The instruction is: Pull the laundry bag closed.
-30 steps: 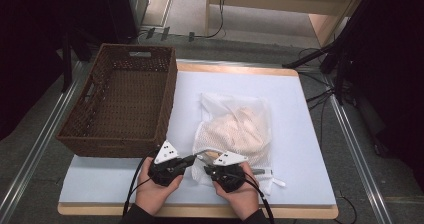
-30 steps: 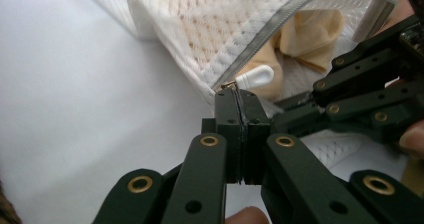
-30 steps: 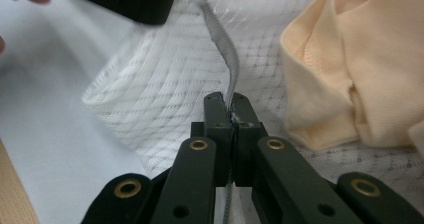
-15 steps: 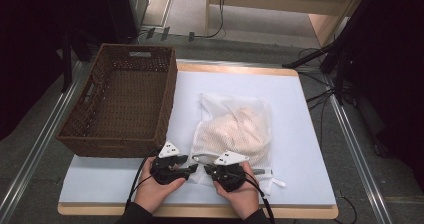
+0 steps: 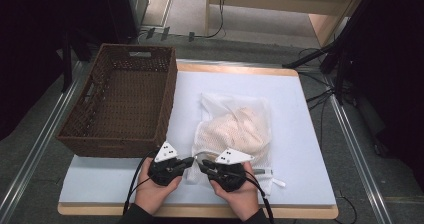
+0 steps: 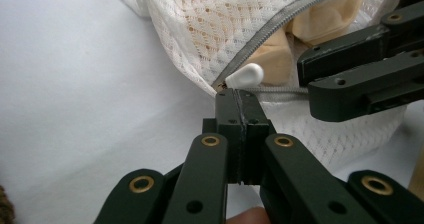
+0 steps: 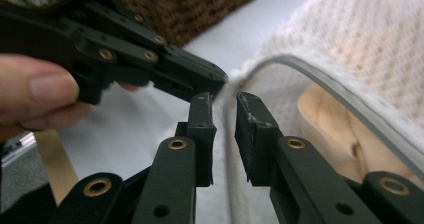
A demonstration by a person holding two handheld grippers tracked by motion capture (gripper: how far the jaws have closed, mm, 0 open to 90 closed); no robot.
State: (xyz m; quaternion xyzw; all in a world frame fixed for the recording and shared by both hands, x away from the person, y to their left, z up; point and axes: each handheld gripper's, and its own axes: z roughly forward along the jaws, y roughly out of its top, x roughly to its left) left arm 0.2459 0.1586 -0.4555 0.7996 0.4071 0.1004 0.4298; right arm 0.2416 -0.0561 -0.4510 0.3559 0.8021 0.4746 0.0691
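The brown basket (image 5: 120, 104) sits on the left side of the table (image 5: 300, 89), and it has nothing in it. The white net bag (image 5: 235, 129) lies just to its right, near the middle, with soft peach-colored cloth (image 6: 272, 59) inside. Its zip (image 6: 280, 21) is partly undone at the near end.

The left gripper (image 5: 189, 160) is at the bag's near left corner. Its jaws are pressed tight together, right by the end of the zip, just under the little white zip pull (image 6: 245, 75). They seem to pinch the bag's edge there, but I cannot tell for sure.

The right gripper (image 5: 202, 165) is just beside it. Its jaws have just opened a little and stand apart at the bag's edge, not squeezing it.

To do this well, the left gripper should hold its corner still. The right one should go a bit deeper, bite the other edge firmly, then pull slowly so the mouth opens wide. Pull gently, so the net does not rip or slip out.
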